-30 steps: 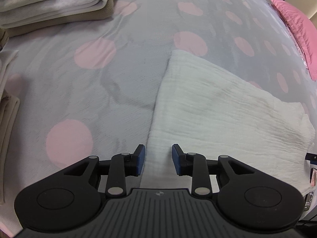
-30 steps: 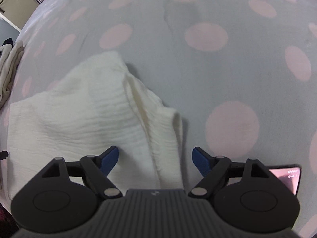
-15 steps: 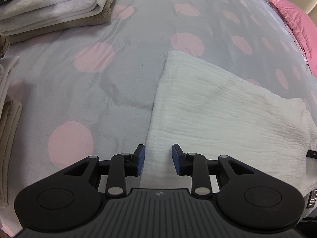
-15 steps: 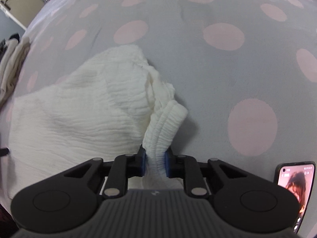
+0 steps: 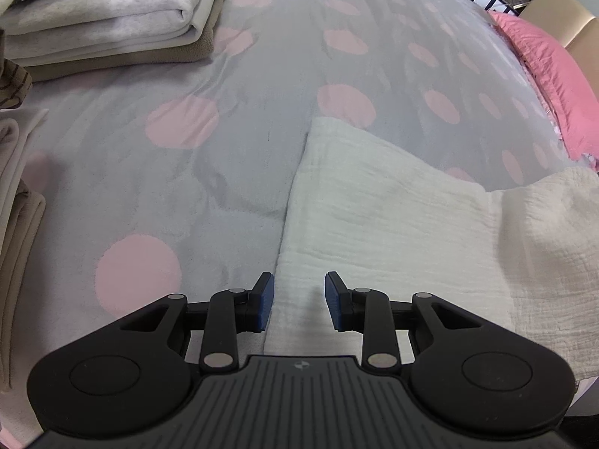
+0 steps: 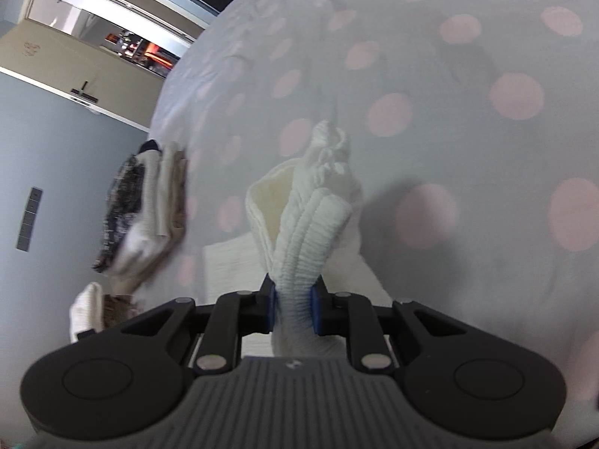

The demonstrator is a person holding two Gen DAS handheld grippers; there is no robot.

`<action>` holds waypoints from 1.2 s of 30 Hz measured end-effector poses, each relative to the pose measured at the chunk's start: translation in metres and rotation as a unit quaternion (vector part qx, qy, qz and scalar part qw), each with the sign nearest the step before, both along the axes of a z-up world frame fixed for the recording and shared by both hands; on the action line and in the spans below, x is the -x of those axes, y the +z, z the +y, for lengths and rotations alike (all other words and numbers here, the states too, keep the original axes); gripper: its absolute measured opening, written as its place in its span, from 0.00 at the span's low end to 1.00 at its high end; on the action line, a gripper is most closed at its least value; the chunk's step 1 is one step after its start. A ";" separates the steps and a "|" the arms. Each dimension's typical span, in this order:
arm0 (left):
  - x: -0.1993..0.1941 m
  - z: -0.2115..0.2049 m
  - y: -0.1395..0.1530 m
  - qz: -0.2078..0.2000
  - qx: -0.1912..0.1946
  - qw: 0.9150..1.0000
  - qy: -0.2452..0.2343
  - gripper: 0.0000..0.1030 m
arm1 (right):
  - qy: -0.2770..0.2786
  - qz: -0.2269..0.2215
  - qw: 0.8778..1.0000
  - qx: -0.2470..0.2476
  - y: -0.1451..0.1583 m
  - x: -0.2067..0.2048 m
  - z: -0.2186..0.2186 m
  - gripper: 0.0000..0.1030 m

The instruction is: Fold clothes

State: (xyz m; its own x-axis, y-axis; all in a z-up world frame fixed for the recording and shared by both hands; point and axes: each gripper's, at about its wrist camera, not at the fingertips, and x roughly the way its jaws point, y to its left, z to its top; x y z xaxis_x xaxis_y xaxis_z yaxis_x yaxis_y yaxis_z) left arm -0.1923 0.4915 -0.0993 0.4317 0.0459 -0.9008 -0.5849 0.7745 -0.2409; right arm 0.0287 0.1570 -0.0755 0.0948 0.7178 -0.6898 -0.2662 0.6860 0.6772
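A white crinkled garment lies on the grey bedspread with pink dots. Its left edge runs straight toward my left gripper, which hovers open over the near left corner with cloth under the gap between its blue pads. At the right of the left wrist view the garment's far side is raised off the bed. My right gripper is shut on a bunched, ribbed part of the white garment, which rises in a gathered column above the bed.
A stack of folded light and tan clothes lies at the back left, with more folded pieces along the left edge. A pink pillow sits at the far right. In the right wrist view, folded clothes sit near the bed's edge.
My right gripper closed on the garment's bunched edge, then lifted it and swung left. The garment's right side rose off the bed. My left gripper stayed open and nearly still.
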 end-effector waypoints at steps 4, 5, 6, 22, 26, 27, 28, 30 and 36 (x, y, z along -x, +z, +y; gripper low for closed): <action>0.008 0.005 0.005 -0.020 0.002 1.000 0.000 0.27 | 0.021 -0.010 1.000 -0.016 0.019 0.012 0.044 0.20; 0.010 0.006 0.005 -0.023 0.002 1.000 0.000 0.27 | 0.027 -0.012 0.999 -0.019 0.023 0.015 0.055 0.20; 0.012 0.007 0.005 -0.024 0.001 1.000 0.000 0.27 | 0.035 -0.014 0.999 -0.021 0.025 0.019 0.068 0.20; 0.027 0.026 0.002 -0.016 -0.018 1.000 -0.001 0.25 | 0.121 0.011 0.989 0.088 -0.079 0.087 0.232 0.20; 0.030 0.030 0.002 -0.018 -0.017 1.000 0.004 0.25 | 0.127 0.023 0.987 0.100 -0.098 0.091 0.239 0.28; 0.031 0.032 0.002 -0.018 -0.016 1.000 0.006 0.25 | 0.129 0.028 0.986 0.099 -0.100 0.091 0.238 0.33; 0.032 0.032 0.003 -0.019 -0.016 1.000 0.007 0.25 | 0.131 0.022 0.986 0.096 -0.098 0.091 0.237 0.37; 0.032 0.031 0.005 -0.023 -0.018 1.000 0.006 0.25 | 0.136 0.009 0.987 0.090 -0.091 0.092 0.234 0.40; 0.030 0.025 0.018 -0.048 -0.024 0.999 -0.003 0.25 | 0.137 -0.052 0.986 0.079 -0.067 0.097 0.204 0.45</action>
State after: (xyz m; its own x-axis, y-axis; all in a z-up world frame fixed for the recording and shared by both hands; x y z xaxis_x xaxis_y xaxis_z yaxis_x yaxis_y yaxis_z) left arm -0.2222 0.5161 -0.0811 0.5164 0.0848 -0.8521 -0.5567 0.7893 -0.2589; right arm -0.0683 0.3606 -0.1422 -0.0127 0.6103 -0.7921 -0.5184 0.6733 0.5271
